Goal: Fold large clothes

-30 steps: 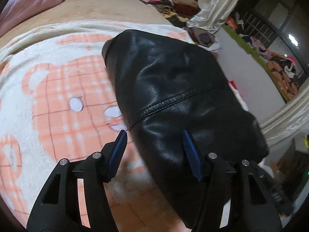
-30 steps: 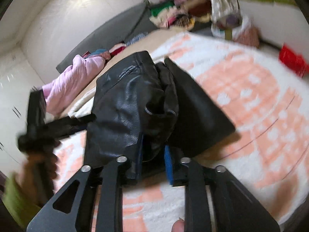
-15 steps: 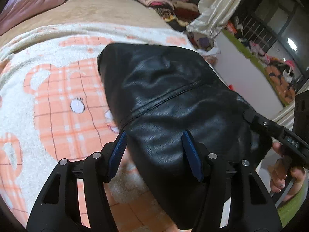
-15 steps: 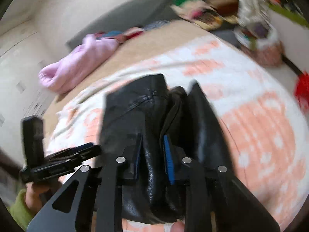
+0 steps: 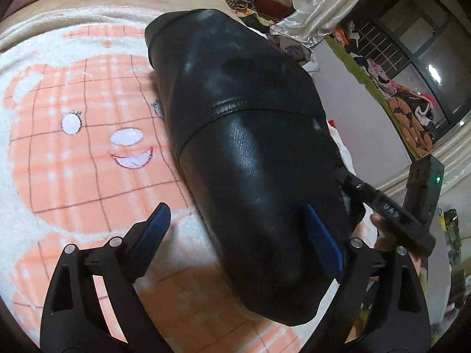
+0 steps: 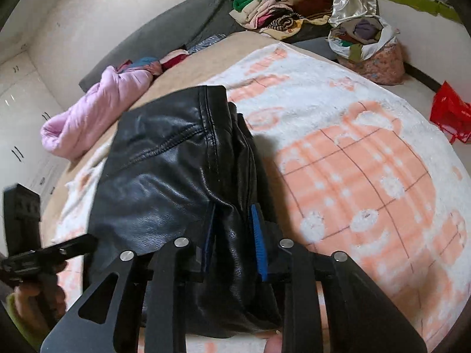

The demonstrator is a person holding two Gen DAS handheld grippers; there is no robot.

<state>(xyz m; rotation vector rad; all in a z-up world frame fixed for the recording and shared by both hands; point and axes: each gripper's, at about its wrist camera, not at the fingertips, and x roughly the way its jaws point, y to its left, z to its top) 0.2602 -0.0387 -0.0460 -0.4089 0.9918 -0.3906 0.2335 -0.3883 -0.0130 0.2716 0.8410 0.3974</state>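
Note:
A black leather jacket (image 5: 250, 147) lies folded into a long bundle on a white and orange bear-print blanket (image 5: 76, 135). My left gripper (image 5: 235, 229) is open, its blue pads spread over the jacket's near end, holding nothing. My right gripper (image 6: 234, 235) is shut on a thick fold of the jacket (image 6: 164, 182) at its near edge. The right gripper also shows in the left wrist view (image 5: 382, 206), at the jacket's right side.
A pink quilt (image 6: 97, 111) lies at the far side of the bed. A clothes pile (image 6: 276, 8), a filled bag (image 6: 368, 47) and a red bag (image 6: 450, 114) sit beyond the bed. A dark window (image 5: 412, 38) is at the right.
The jacket has shifted across the blanket, uncovering the bear's face. My right gripper stayed shut on its fold. My left gripper opened wider.

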